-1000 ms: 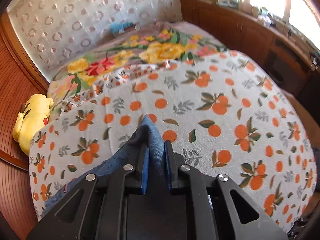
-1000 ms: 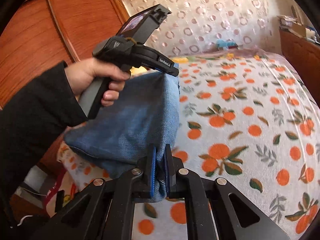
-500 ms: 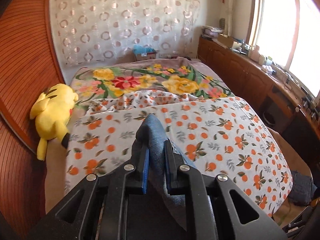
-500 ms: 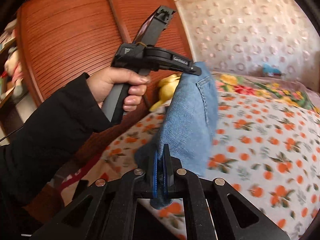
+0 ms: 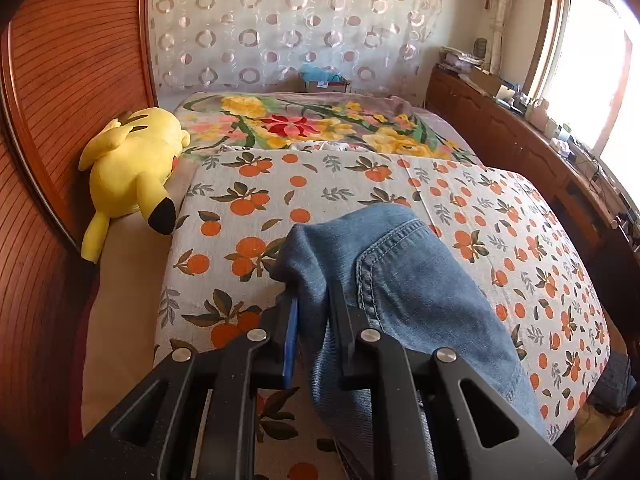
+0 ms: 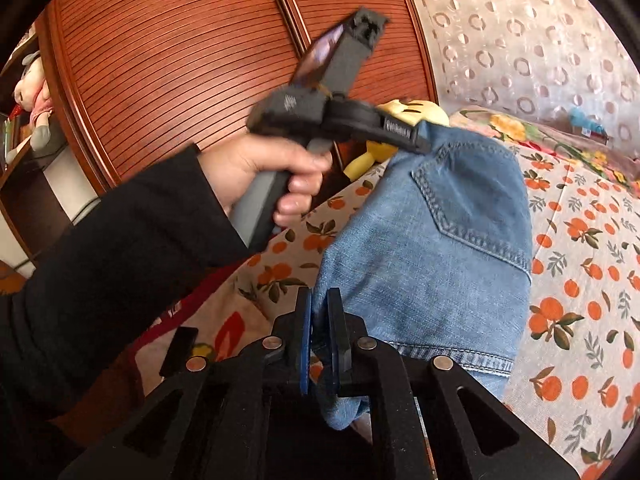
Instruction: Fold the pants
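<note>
A pair of blue jeans [image 6: 448, 240] is held up over a bed [image 5: 520, 232] w/ an orange-print sheet, stretched between two hand-held tools. The left tool [image 5: 312, 312] is clamped on a bunched edge of the denim; in the right wrist view it is gripped by a hand [image 6: 260, 172] in a black sleeve, near a back pocket. The right tool [image 6: 322, 320] pinches a lower fold, its jaws easing apart w/ fabric between them. A yellow plush toy [image 5: 132, 168] lies beside a wood-slat wardrobe [image 5: 60, 80].
</note>
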A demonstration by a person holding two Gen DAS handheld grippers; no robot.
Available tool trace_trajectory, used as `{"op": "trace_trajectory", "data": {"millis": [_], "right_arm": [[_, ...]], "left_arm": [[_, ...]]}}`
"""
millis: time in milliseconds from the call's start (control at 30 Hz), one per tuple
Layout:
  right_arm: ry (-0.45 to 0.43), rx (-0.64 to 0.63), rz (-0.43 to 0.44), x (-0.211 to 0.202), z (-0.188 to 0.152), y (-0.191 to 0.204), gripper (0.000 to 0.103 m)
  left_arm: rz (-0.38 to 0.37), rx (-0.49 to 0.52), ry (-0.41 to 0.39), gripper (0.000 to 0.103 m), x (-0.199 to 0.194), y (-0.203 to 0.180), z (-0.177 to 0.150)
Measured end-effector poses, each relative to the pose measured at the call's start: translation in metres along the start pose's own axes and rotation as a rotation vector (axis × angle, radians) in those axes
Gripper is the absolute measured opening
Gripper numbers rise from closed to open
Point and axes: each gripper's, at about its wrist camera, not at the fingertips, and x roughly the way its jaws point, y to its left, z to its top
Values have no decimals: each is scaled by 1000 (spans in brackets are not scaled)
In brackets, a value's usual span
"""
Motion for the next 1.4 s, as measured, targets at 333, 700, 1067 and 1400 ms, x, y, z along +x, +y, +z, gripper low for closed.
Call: {"op": "trace_trajectory", "data": {"millis": [333,700,1067,1400], "right_arm": [[-60,-39,-93,-43,-4,6,35],[70,-6,-160,14,-20,-6,36],[21,78,-123,8,-24,-23,42],[-38,76,-241,-25,-28,-43,42]], "left_arm": [[-26,-49,-35,24,-11,11,-3],[-32,-98,-109,48,-60,9,-26],[-120,-74,-154,48,-93,-41,-69],[-64,-24,-63,48,-63,-53,-111]]}}
